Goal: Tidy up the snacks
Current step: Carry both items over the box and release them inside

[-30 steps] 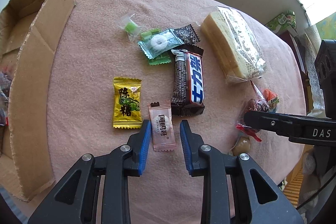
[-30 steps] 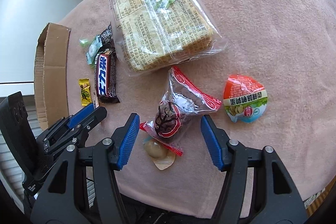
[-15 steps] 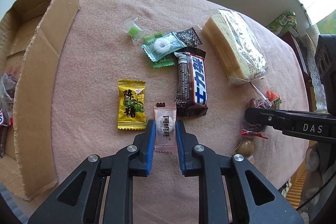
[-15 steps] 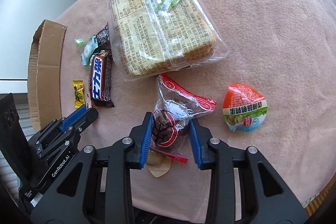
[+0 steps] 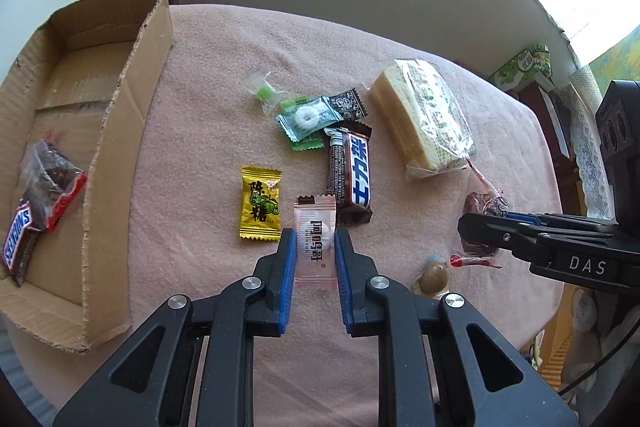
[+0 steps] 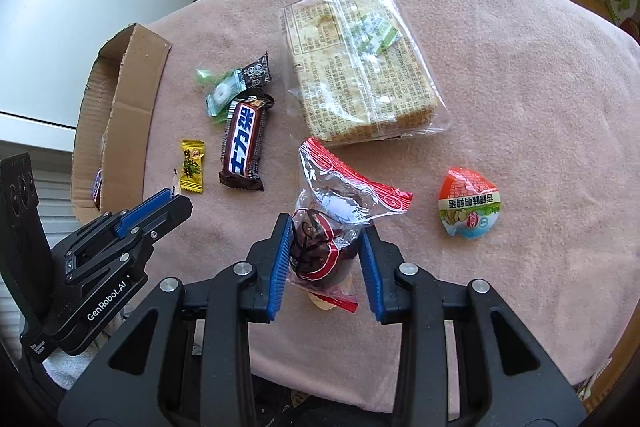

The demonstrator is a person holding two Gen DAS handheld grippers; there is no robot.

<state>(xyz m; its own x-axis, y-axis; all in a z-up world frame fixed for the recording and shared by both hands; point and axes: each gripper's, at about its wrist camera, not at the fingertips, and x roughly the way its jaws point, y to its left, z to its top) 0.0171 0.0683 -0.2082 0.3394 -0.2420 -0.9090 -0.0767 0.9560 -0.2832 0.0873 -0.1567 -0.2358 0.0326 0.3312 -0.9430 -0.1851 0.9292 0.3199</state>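
Holding two snacks at once, I have the left claw [image 5: 315, 255] pinched narrow on the pale pink candy wrapper [image 5: 315, 239], its blue pads pressing both long edges. The right claw [image 6: 325, 247] is clamped on the clear bag of dark wrapped sweets [image 6: 332, 227] with its red-striped top sticking out ahead of the pads. Both packets look just clear of the pink cloth on the desk [image 6: 520, 75].

The open cardboard box [image 5: 108, 75] stands at the left edge of the desk, and a Snickers bar [image 5: 16, 235] and a similar clear bag [image 5: 50, 179] already lie in it, so I judge that both loads belong there.

To do this well I would carry the left load first, since that claw is nearer the box, and raise it enough to clear the tall cardboard flap before crossing. The right claw grips only the lower bulge of a slippery bag; I would keep it level and move slowly so nothing slides out. Its path passes over the chocolate bar [image 6: 244, 143] and the yellow candy [image 6: 192, 167], so height matters there too.
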